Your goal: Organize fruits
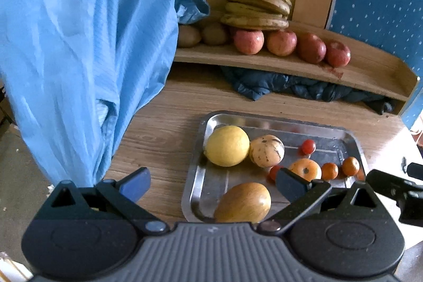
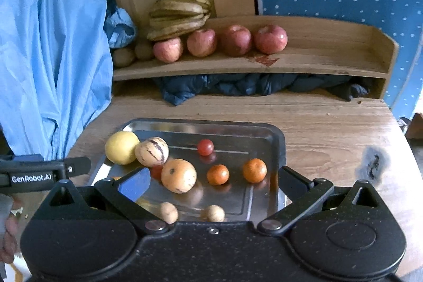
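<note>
"GenRobot.AI" on left tool (image 2: 39, 172)

Home room – wooden table (image 2: 330, 123), fruit shelf (image 2: 317, 62), hanging blue garment (image 1: 79, 57).

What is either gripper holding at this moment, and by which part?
Nothing is held. The left gripper and the right gripper both stand open and empty above the metal tray; all fruit lies loose in it.
</note>
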`<state>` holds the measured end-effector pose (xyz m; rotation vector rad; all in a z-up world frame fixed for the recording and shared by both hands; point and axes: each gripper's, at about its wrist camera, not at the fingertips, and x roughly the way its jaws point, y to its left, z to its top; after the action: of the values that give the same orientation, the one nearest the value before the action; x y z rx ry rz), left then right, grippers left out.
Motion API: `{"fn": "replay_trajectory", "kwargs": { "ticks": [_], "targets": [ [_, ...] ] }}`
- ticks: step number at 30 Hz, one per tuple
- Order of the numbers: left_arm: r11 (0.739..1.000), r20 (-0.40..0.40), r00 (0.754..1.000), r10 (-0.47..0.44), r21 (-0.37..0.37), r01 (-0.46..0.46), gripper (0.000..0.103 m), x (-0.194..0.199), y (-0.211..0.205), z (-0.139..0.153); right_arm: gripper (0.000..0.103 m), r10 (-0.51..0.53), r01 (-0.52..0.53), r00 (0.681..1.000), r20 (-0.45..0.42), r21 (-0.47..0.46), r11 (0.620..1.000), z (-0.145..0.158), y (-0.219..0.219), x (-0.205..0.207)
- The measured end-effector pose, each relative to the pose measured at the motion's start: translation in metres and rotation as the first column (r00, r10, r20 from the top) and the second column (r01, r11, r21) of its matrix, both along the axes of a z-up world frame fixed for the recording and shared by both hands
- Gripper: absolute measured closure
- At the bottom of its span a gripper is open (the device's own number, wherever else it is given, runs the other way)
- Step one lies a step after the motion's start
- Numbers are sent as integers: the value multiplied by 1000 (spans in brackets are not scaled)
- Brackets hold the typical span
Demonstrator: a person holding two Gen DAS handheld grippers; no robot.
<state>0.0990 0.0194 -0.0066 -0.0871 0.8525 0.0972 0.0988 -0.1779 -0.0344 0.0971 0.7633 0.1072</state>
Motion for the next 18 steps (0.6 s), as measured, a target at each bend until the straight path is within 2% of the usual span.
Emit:
{"fn": "replay_trajectory", "kwargs": {
  "ticks": [11,18],
  "targets": [
    [994,85,991,-100,-33,104,0,-31,37,4,1,-63,70,991,121,-50,996,12,48,-56],
    [993,133,986,-100,-44,107,0,-43,56,8,1,-83,99,986,148,-104,990,23,60,-77]
  ]
}}
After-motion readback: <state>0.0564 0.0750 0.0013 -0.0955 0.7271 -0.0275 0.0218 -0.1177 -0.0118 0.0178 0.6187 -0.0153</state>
